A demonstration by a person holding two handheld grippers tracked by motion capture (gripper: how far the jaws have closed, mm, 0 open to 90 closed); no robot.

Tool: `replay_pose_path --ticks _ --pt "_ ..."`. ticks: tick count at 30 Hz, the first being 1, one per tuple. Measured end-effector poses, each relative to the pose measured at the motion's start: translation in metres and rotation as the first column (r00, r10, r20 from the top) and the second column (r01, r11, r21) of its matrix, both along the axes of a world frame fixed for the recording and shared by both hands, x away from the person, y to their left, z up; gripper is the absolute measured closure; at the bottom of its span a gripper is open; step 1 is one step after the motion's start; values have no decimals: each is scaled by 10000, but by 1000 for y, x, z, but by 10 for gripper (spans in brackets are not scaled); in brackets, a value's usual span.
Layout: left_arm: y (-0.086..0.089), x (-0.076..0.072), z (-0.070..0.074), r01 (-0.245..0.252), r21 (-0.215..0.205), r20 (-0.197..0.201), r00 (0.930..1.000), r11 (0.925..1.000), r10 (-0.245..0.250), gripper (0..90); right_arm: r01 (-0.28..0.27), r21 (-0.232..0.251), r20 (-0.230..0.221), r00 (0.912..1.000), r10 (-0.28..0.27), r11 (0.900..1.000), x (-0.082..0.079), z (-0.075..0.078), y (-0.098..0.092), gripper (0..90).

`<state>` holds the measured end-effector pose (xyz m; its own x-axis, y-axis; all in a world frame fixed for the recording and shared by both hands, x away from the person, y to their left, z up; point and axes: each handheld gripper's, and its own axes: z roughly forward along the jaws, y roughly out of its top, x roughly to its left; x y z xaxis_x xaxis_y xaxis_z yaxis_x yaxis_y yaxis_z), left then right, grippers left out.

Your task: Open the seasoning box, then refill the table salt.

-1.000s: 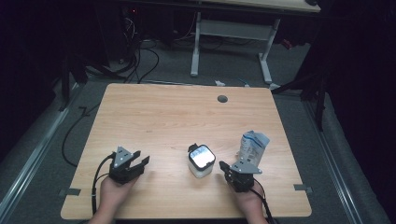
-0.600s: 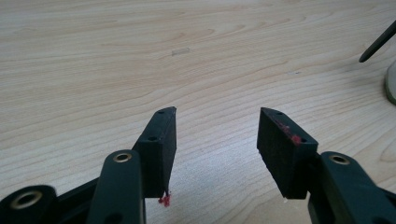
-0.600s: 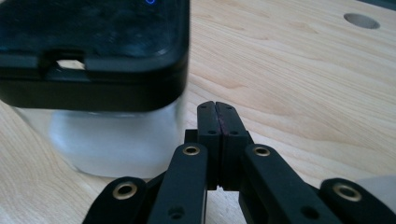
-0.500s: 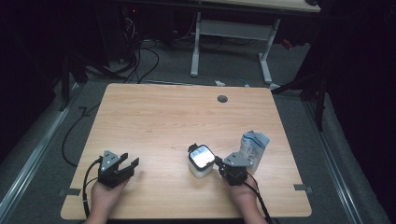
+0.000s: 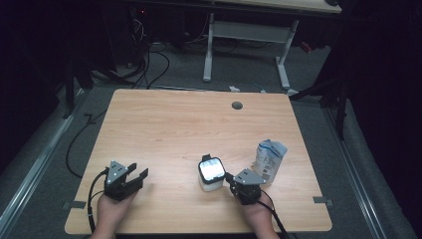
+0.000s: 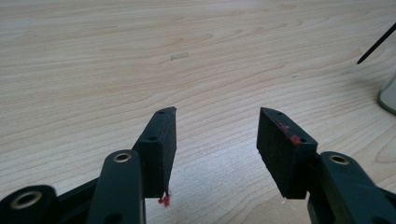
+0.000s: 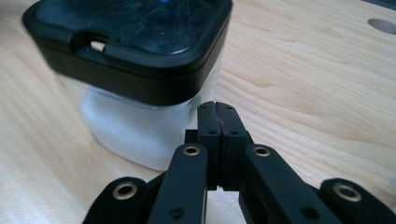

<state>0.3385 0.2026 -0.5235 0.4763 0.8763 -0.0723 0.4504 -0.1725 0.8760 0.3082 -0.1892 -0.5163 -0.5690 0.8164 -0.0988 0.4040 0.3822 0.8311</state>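
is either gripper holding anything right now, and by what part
Nothing is held. The right gripper is shut on nothing, beside the frosted container. The left gripper is open over bare table.

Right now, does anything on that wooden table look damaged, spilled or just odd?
Mostly tidy. The blue-and-white paper packet near the table's right edge looks crumpled and torn open at the top. The black pads of the left gripper carry red smears and a red crumb. The frosted square container with the black lid stands upright; nothing has spilled.
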Motion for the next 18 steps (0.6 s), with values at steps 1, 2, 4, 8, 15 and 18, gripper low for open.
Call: replay_pose_path --ticks 1,2,4,8,15,18 --pt "0 0 0 31 8 -23 10000 10000 -31 482 -59 47 8 10000 59 10000 -1 -1 1 894" --pt "-1 0 0 32 23 -16 10000 10000 -32 482 -76 68 7 10000 76 9999 -3 -2 2 894" --pt "-2 0 0 44 101 8 10000 9999 -44 482 -145 38 5 9999 145 9999 -6 -3 5 894" --pt "-3 -2 -1 29 84 21 10000 10000 -30 480 -258 29 49 9997 258 9997 -9 -5 6 892" --pt "-5 -1 -1 117 220 13 9999 9997 -117 478 -183 14 143 9997 183 9998 -13 -3 3 882" --pt "-5 -1 -1 130 201 -18 9999 9997 -130 479 70 164 200 9998 -73 9998 -14 -1 -7 868"
